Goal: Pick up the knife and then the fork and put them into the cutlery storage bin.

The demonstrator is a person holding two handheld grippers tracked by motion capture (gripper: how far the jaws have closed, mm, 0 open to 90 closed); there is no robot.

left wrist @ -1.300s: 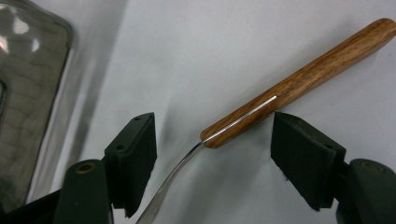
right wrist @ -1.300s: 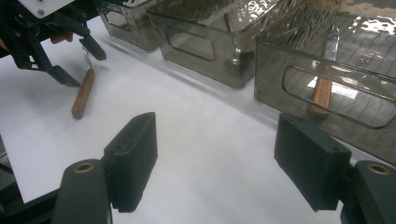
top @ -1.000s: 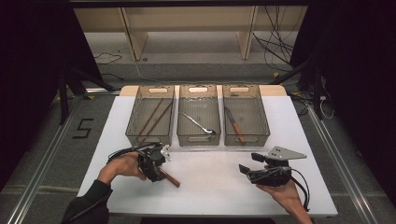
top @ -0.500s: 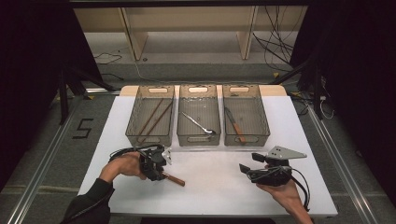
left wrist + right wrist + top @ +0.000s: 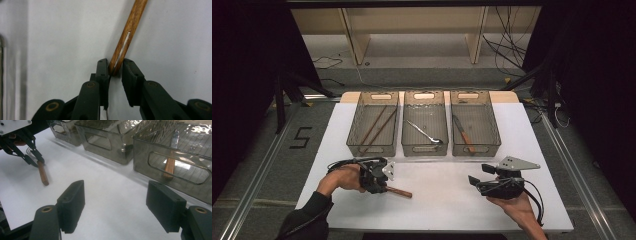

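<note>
Left gripper (image 5: 379,176) jaws just closing, now pinching wooden handle (image 5: 127,37) end on table (image 5: 447,205), front-left, below bins (image 5: 373,150). Right gripper (image 5: 492,182) spread, empty. Grasp looks set, lift next

The wooden handle (image 5: 126,41) runs out of the left gripper view at its top edge, its far end unseen, while its near end sits between the left tool's (image 5: 115,71) jaws, which have just been closing; whether both pads press it is unclear. In the high view that tool (image 5: 379,182) covers part of the handle (image 5: 399,191), so what kind of utensil it is stays untold. Beyond the handle, the right-hand bin (image 5: 175,162) is cut by the right gripper view's edge.
</note>
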